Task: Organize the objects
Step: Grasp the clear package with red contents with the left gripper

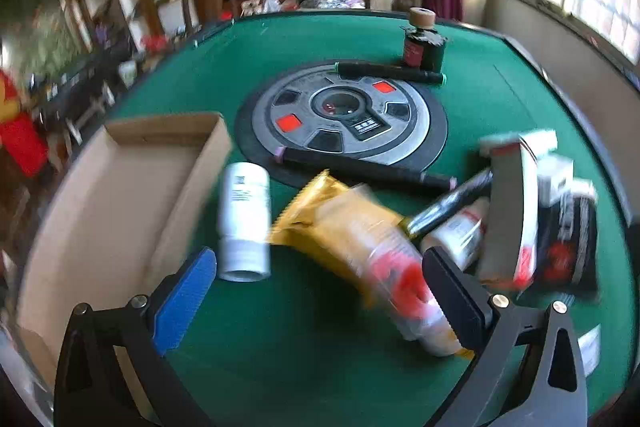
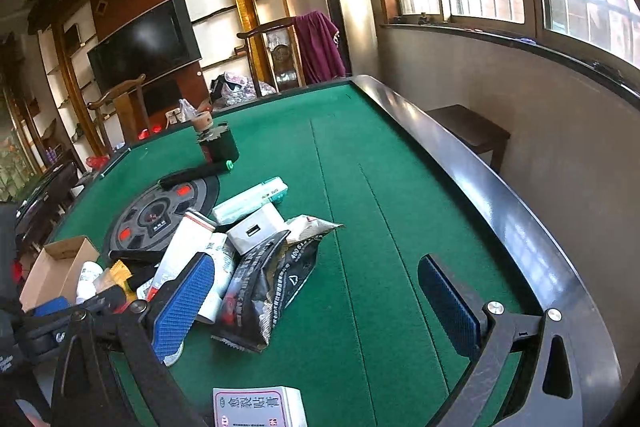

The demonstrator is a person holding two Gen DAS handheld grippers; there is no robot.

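An open cardboard box (image 1: pixel 120 187) sits at the left on the green table; it also shows in the right wrist view (image 2: pixel 56 267). A white bottle (image 1: pixel 244 223) lies beside the box. A yellow snack packet (image 1: pixel 360 239) lies between my left gripper's fingers. My left gripper (image 1: pixel 320 291) is open just above the table. A pile with a white tube (image 2: pixel 184 247), a white charger (image 2: pixel 258 229) and a black foil bag (image 2: pixel 268 283) lies to the right. My right gripper (image 2: pixel 316 299) is open and empty beside the foil bag.
A round grey centre panel (image 1: pixel 340 115) with two black rods (image 1: pixel 390 71) sits mid-table. A black jar with a tape roll on top (image 1: pixel 422 43) stands at the back. A white carton (image 2: pixel 258 407) lies at the near edge. The dark table rim (image 2: pixel 500 195) runs along the right.
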